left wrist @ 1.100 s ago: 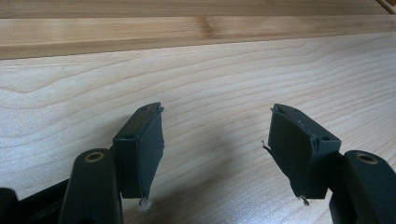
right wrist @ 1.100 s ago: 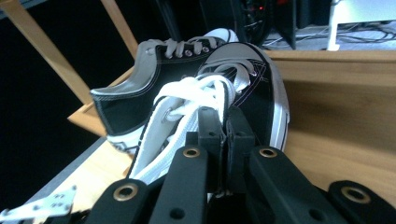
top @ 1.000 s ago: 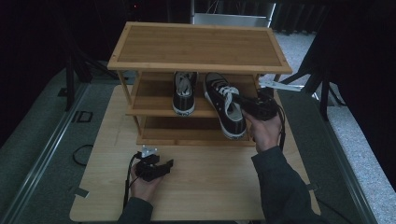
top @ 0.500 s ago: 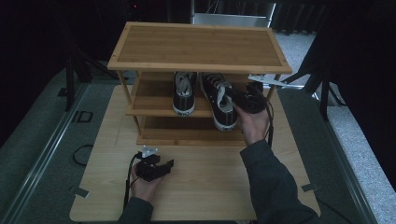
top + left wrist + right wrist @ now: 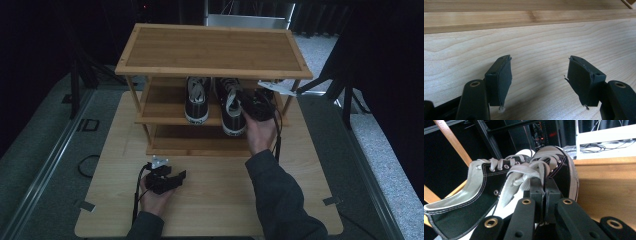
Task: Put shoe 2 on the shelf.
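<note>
Two sneakers (image 5: pixel 216 104) on shelf (image 5: pixel 162 114)

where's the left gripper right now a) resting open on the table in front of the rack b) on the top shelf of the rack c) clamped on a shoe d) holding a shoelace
a: the left gripper sits on the table before the rack, its jaws apart with bare wood between them.

A pale wooden table (image 5: pixel 210 195) stands on grey carpet (image 5: pixel 45 145) in a dim room, the far side dark. A metal rail (image 5: pixel 47 160) runs along the floor at left. A white frame (image 5: pixel 245 21) stands far behind, dark stand legs (image 5: pixel 345 95) at right.
</note>
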Tool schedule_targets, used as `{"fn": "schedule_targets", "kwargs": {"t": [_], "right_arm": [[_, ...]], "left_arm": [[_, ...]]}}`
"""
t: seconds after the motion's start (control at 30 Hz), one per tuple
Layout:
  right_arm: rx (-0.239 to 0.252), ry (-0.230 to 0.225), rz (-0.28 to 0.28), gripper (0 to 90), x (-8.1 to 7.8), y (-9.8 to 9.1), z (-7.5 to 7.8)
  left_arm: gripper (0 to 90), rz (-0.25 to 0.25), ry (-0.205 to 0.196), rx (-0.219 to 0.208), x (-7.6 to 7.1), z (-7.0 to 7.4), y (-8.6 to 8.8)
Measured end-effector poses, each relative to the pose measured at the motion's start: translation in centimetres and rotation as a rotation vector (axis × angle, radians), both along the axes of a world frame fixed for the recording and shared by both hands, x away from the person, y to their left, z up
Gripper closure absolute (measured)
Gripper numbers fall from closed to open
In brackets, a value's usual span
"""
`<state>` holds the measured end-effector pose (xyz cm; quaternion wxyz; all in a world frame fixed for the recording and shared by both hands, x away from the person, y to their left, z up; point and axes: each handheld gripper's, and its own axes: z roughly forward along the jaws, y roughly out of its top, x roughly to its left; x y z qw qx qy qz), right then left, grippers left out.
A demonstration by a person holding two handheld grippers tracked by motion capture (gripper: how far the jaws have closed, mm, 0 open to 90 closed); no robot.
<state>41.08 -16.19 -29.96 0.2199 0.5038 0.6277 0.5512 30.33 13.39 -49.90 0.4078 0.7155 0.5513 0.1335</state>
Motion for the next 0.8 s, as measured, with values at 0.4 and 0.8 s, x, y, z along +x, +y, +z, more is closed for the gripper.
{"fn": "schedule_targets", "kwargs": {"t": [0.4, 0.8], "right_arm": [[0.093, 0.002, -0.045, 87.8, 0.5, 0.2, -1.0], [0.168, -0.002, -0.110, 87.6, 1.4, 1.2, -1.6]], "left_arm": [[36.1, -0.002, 0.001, 0.000, 0.0, 0.0, -0.1], [36.1, -0.006, 0.000, -0.003, 0.0, 0.0, -0.2]]}}
